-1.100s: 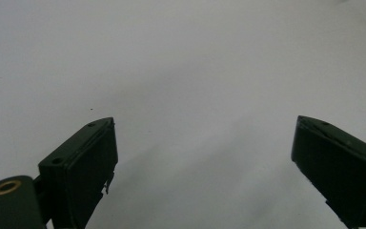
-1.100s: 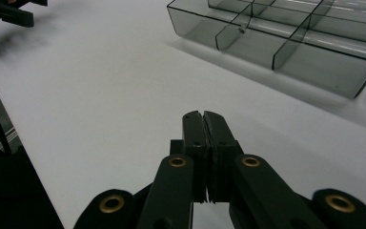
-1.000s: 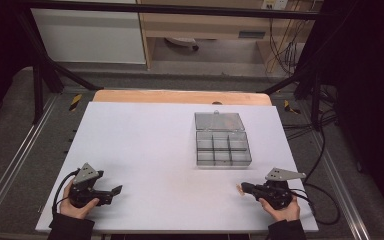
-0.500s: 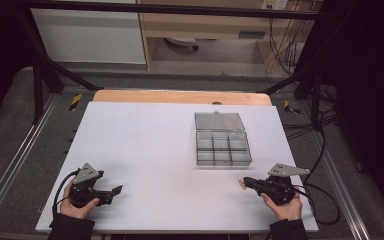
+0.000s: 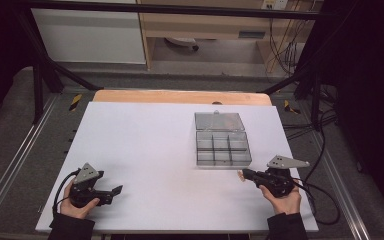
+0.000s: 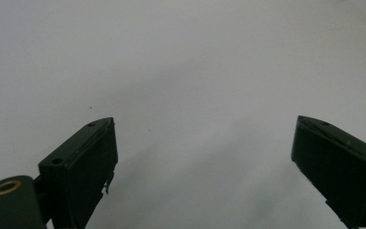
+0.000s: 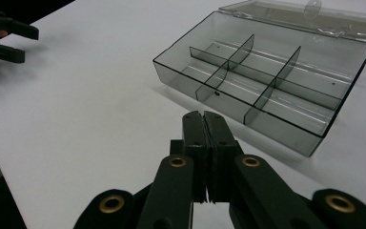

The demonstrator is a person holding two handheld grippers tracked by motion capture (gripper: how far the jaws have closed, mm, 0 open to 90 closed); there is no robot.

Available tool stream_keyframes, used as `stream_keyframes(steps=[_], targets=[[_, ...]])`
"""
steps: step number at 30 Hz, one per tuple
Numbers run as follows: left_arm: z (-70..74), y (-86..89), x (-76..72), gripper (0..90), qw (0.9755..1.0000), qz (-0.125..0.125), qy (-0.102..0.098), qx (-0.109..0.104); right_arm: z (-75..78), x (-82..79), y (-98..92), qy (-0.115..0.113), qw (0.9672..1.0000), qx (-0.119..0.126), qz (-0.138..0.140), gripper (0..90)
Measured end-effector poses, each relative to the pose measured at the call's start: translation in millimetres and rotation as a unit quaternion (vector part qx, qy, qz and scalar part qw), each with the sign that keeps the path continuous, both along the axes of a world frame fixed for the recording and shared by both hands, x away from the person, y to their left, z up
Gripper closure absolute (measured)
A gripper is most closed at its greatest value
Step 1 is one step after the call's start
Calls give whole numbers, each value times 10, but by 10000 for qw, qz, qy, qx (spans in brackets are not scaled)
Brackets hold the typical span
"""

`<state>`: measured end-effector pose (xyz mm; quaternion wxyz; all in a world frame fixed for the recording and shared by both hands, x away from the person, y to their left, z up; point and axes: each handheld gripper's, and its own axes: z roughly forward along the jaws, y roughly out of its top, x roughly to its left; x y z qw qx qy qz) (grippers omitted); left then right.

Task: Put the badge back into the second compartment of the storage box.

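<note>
A smoky clear plastic compartment box [image 5: 223, 148] lies on the white table [image 5: 145, 145], right of the middle. Its lid [image 5: 219, 120] is folded back flat on the far side, and the compartments look empty. My right gripper [image 5: 243, 174] is held just in front of the box's near right corner, pointing left. In the right gripper view its jaws [image 7: 203, 114] are pressed together with nothing between them, and the box [image 7: 267, 81] lies just ahead. My left gripper [image 5: 117, 190] rests near the table's front left corner. Its jaws [image 6: 204, 123] stand wide open over bare table.
A wooden strip [image 5: 180, 96] borders the table's far edge. Metal frame rails [image 5: 15, 165] run along both sides, and black cables [image 5: 325, 150] hang at the right. From the right gripper view the left gripper [image 7: 9, 40] is far off at the upper left.
The right gripper has risen and moved away from the person toward the box's near right corner, jaws still together. The left gripper has stayed where it was.
</note>
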<state>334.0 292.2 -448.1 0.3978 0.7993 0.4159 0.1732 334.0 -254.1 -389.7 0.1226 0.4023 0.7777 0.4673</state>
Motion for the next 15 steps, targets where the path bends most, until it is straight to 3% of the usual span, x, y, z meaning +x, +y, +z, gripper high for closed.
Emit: stream_keyframes(steps=[15], targets=[[-3,0,2,82,10000,4,-1,2,115,149,42,-129,9998,-14,-118,891]])
